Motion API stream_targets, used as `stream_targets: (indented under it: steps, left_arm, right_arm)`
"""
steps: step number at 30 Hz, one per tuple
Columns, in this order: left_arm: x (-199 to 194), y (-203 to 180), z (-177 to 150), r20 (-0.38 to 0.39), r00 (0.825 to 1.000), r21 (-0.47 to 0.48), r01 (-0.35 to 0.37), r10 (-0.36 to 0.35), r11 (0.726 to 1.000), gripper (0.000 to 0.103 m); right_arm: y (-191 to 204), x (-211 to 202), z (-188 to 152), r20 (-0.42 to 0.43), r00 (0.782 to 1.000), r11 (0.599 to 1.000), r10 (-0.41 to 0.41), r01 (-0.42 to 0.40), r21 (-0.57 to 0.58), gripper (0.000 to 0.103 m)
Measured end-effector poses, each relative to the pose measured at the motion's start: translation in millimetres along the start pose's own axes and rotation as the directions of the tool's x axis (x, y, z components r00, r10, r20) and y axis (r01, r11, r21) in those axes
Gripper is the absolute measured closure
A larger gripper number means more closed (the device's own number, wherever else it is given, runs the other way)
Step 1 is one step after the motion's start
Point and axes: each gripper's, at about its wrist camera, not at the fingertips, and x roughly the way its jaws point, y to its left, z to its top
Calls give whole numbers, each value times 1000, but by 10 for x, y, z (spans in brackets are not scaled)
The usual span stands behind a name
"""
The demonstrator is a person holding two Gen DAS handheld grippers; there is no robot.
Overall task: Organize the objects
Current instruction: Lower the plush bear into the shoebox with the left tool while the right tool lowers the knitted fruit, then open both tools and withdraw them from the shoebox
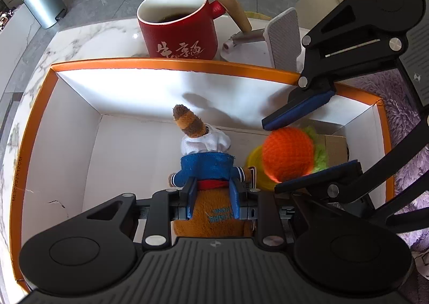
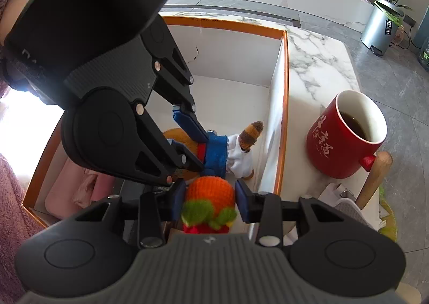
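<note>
A brown plush toy (image 1: 206, 167) in a blue jacket and white hood hangs inside the white box with the orange rim (image 1: 171, 64). My left gripper (image 1: 213, 196) is shut on the toy's body. From the right wrist view the plush toy (image 2: 217, 151) sits between the left gripper's (image 2: 202, 152) blue pads. An orange knitted toy (image 2: 209, 191) with green and red trim is pinched by my right gripper (image 2: 210, 202). In the left wrist view the orange toy (image 1: 288, 154) and right gripper (image 1: 270, 156) sit at the box's right end, close beside the plush.
A red mug (image 1: 177, 33) holding dark liquid stands on the marble table just outside the box wall, next to a wooden-handled tool (image 1: 233, 7) and a grey brush (image 1: 284, 38). A pink item (image 2: 67, 191) and a small cardboard box (image 1: 335, 148) lie in the box.
</note>
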Motion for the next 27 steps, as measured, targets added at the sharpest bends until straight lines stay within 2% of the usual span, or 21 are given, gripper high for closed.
stream_targets:
  steps: [6,18,27]
  left_arm:
    - [-11,-4,-5,-1,1000,0,-5,5,1000,73]
    - [-66,-115,-10,0,998,9,-69,69,998,71]
    - [-448,-288,-34,83,983,0,-164,163,986,63]
  right_arm:
    - [-2,-24,3,8,1000,1000,-11,11,2,60]
    - [-8,-224,-22,43,999,999,-26,25,22,57]
    - [71,-399,-74,59,998,999,-8,5,52,52]
